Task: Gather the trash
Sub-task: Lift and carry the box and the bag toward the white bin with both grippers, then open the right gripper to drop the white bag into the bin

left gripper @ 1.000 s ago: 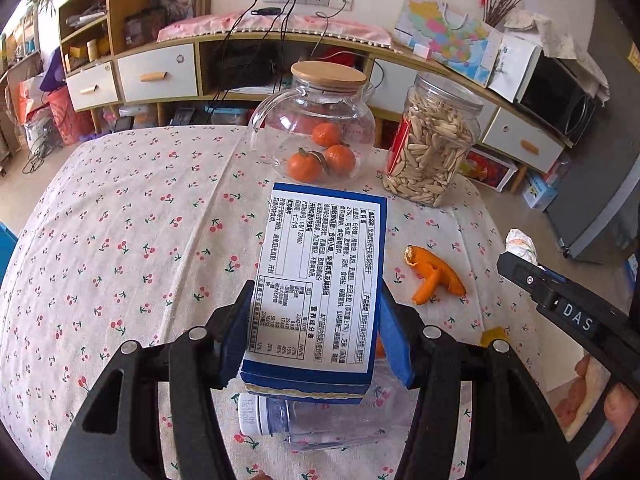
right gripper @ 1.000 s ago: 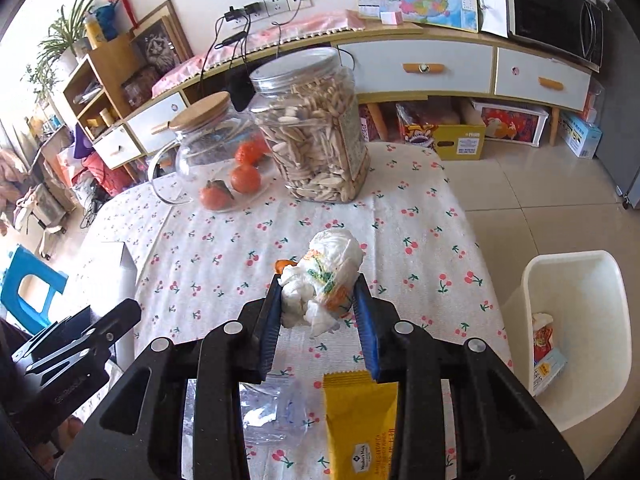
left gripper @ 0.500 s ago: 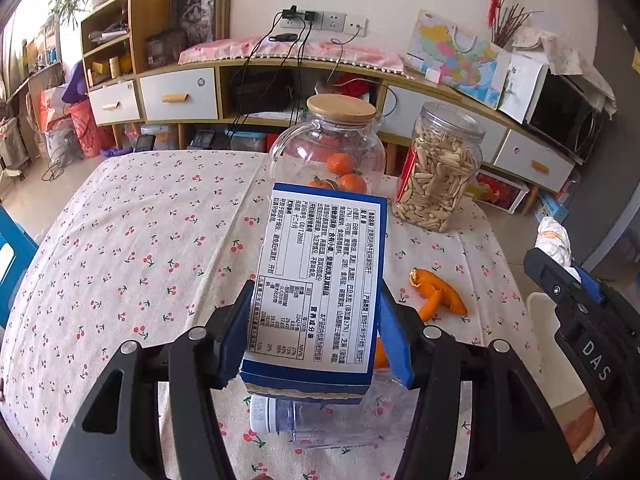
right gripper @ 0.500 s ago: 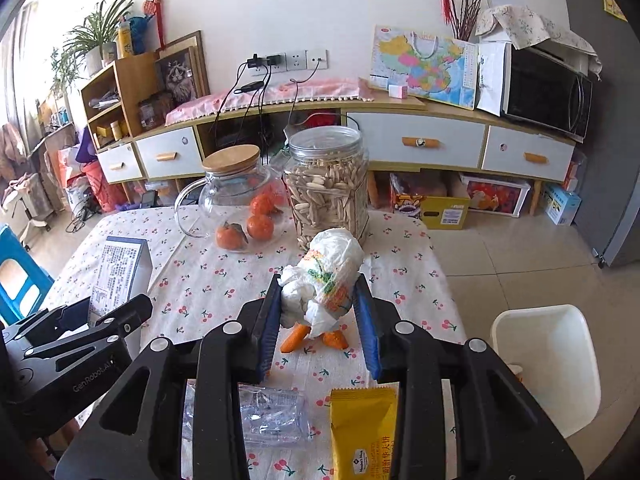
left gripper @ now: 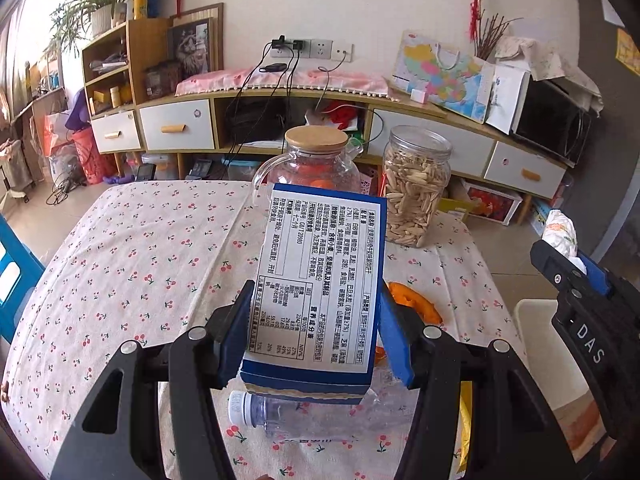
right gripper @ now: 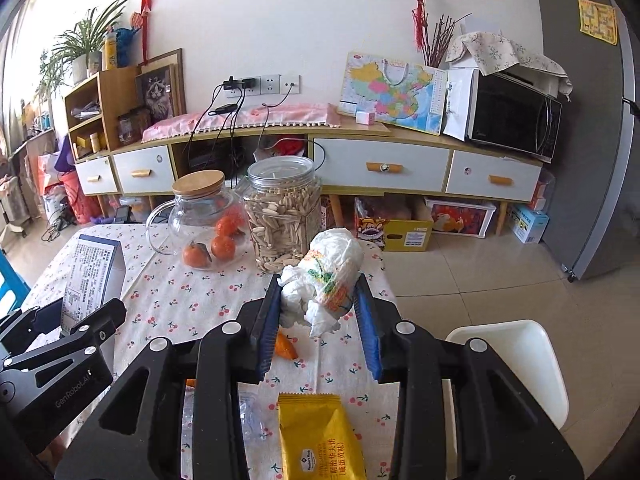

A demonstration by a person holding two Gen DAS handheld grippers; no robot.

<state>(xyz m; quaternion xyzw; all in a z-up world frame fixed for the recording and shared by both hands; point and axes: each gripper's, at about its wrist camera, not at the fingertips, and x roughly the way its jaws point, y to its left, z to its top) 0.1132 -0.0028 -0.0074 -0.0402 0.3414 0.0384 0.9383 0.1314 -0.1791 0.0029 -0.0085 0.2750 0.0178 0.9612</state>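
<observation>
My left gripper is shut on a blue and white carton, held above the table; the carton also shows in the right wrist view. My right gripper is shut on a crumpled white plastic bag, held above the table's right side; the bag also shows in the left wrist view. On the cherry-print tablecloth lie a crushed clear bottle, orange peel and a yellow snack wrapper. A white bin stands on the floor right of the table.
A glass jug with oranges and a jar of seeds stand at the table's far side. A long sideboard with a microwave runs along the wall. A blue chair is at the left.
Both grippers have risen and pulled back from the table with their loads still held. The jars look farther off and the room's wall has come into view.
</observation>
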